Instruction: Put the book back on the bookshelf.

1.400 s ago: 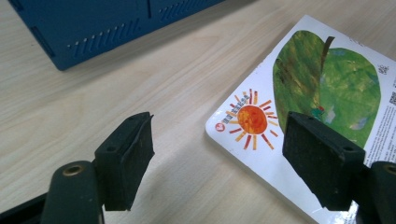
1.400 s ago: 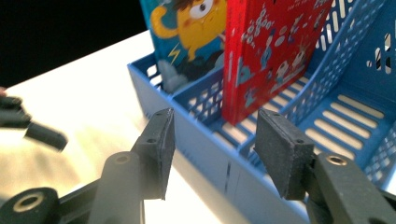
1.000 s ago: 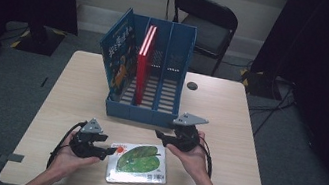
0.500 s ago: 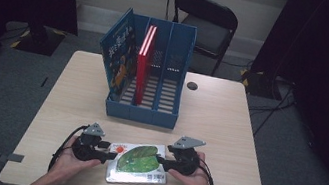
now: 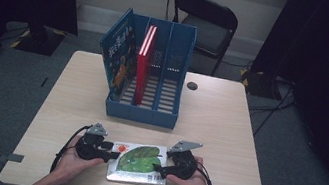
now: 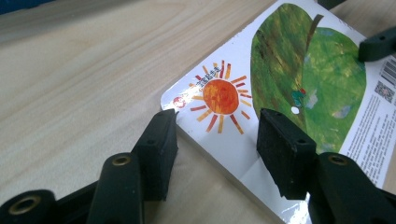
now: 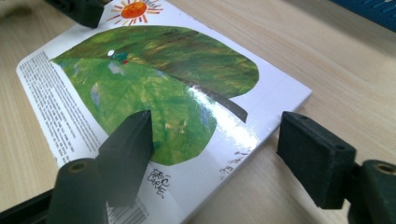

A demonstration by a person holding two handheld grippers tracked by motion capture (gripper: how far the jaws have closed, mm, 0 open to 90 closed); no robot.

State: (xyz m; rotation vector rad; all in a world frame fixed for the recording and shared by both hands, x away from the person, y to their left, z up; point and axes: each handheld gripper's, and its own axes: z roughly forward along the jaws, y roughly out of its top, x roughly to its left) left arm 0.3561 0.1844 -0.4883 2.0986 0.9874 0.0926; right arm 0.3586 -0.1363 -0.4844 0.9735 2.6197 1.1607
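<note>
A white picture book [image 5: 138,161] with a green leaf and an orange sun on its cover lies flat near the table's front edge. My left gripper [image 5: 111,154] is at its left edge. In the left gripper view [image 6: 217,126] one jaw rests on the wood and the other hangs over the sun corner of the book [image 6: 303,70]. Its jaws have just been closing but do not press the book. My right gripper [image 5: 160,169] is at the right edge. Its jaws [image 7: 217,126] have just been opening and stand wide astride the edge of the book [image 7: 154,70].
A blue slotted file holder [image 5: 163,117] stands mid-table with an upright red book [image 5: 144,64] and a leaning blue book [image 5: 118,54]. A small black disc [image 5: 192,85] lies to its right. A black chair [image 5: 209,24] stands behind the wooden table [image 5: 228,123].
My right gripper has come down and nearer to me, to the book's right edge, and its jaws have spread. My left gripper has stayed at the left edge, jaws a little narrower.
</note>
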